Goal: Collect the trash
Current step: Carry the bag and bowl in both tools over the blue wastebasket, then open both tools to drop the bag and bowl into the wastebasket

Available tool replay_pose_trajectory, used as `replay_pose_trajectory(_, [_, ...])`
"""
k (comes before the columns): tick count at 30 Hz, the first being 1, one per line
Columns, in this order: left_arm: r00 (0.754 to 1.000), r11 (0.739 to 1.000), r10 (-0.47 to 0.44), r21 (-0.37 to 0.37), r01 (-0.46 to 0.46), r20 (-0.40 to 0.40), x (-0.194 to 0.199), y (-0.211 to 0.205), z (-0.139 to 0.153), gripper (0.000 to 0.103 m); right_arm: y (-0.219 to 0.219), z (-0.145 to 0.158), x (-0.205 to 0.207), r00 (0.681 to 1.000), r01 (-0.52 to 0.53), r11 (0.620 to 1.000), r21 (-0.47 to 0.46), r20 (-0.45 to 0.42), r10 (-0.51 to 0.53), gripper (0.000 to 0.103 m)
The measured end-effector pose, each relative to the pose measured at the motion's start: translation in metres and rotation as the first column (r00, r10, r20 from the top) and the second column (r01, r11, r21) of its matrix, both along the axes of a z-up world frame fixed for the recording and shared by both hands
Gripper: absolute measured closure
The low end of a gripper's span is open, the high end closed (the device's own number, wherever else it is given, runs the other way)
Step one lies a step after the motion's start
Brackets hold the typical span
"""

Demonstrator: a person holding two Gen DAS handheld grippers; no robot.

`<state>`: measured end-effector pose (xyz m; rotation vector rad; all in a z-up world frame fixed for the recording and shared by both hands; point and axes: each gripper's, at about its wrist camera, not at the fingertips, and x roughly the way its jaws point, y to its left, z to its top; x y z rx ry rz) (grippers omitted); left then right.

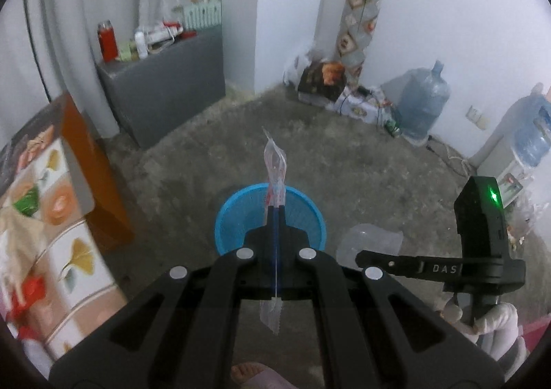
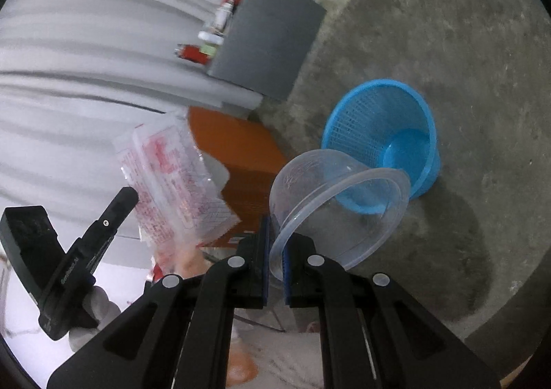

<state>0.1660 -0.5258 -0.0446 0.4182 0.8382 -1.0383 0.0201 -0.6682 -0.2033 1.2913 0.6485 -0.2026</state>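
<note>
The left gripper (image 1: pixel 275 217) has its jaws closed tight on a flat clear plastic wrapper (image 1: pixel 274 165) with red print. The wrapper stands edge-on between them, and its upper end rises toward 12 o'clock, above the blue mesh basket (image 1: pixel 234 217) that stands on the grey concrete floor (image 1: pixel 344 165).

The right gripper (image 2: pixel 273 251) has its jaws nearly closed on the rim of a clear plastic bowl (image 2: pixel 339 206). The bowl is tilted, its mouth turned toward 4 o'clock. In the right wrist view the same basket (image 2: pixel 361 120) lies beyond the bowl at 1 o'clock, and the wrapper (image 2: pixel 172 175) appears at 10 o'clock.

An orange box (image 1: pixel 96 175) stands near the basket.
</note>
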Motion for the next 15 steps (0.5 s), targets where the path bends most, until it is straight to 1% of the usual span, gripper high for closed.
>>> replay_pose_trajectory(3, [1.0, 0.999, 0.008, 0.034, -0.008, -0.025, 0.021, -0.03, -0.026, 0.103, -0.019, -0.021, 0.028, 0.999, -0.005, 1.0, 0.029, -0.032, 0.005, 0.096])
replay_pose_trajectory(5, [0.999, 0.999, 0.025, 0.048, -0.024, -0.036, 0.034, -0.046, -0.037, 0.103, -0.034, -0.037, 0.049, 0.998, -0.005, 0.999, 0.039, -0.064, 0.008, 0.093])
replay_pose_trajectory(6, [0.998, 0.998, 0.041, 0.059, -0.038, -0.039, 0.043, -0.057, -0.047, 0.101, -0.041, -0.045, 0.058, 0.997, -0.007, 0.999, 0.042, -0.082, 0.01, 0.089])
replay_pose_trajectory(7, [0.998, 0.997, 0.052, 0.065, -0.049, -0.041, 0.047, -0.062, -0.052, 0.087, -0.047, -0.054, 0.067, 0.994, -0.001, 0.999, 0.048, -0.105, 0.006, 0.071])
replay_pose_trajectory(8, [0.997, 0.996, 0.064, 0.071, -0.061, -0.044, 0.053, -0.069, -0.059, 0.076, -0.055, -0.066, 0.077, 0.99, 0.003, 0.999, 0.052, -0.138, 0.004, 0.057])
replay_pose_trajectory(9, [0.996, 0.994, 0.081, 0.082, -0.078, -0.035, 0.059, -0.076, -0.066, 0.059, -0.059, -0.077, 0.083, 0.985, 0.007, 0.999, 0.046, -0.171, 0.001, 0.041])
replay_pose_trajectory(11, [0.995, 0.991, 0.102, 0.09, -0.1, -0.016, 0.064, -0.082, -0.073, 0.058, -0.066, -0.098, 0.091, 0.965, 0.021, 0.999, 0.025, -0.262, -0.013, 0.041])
replay_pose_trajectory(12, [0.994, 0.991, 0.103, 0.093, -0.1, -0.029, 0.066, -0.083, -0.077, 0.058, -0.066, -0.106, 0.091, 0.959, 0.024, 0.999, 0.025, -0.283, -0.016, 0.041])
replay_pose_trajectory(15, [0.993, 0.992, 0.1, 0.079, -0.095, -0.058, 0.067, -0.08, -0.076, 0.058, -0.064, -0.116, 0.088, 0.958, 0.03, 0.999, 0.017, -0.287, -0.024, 0.041])
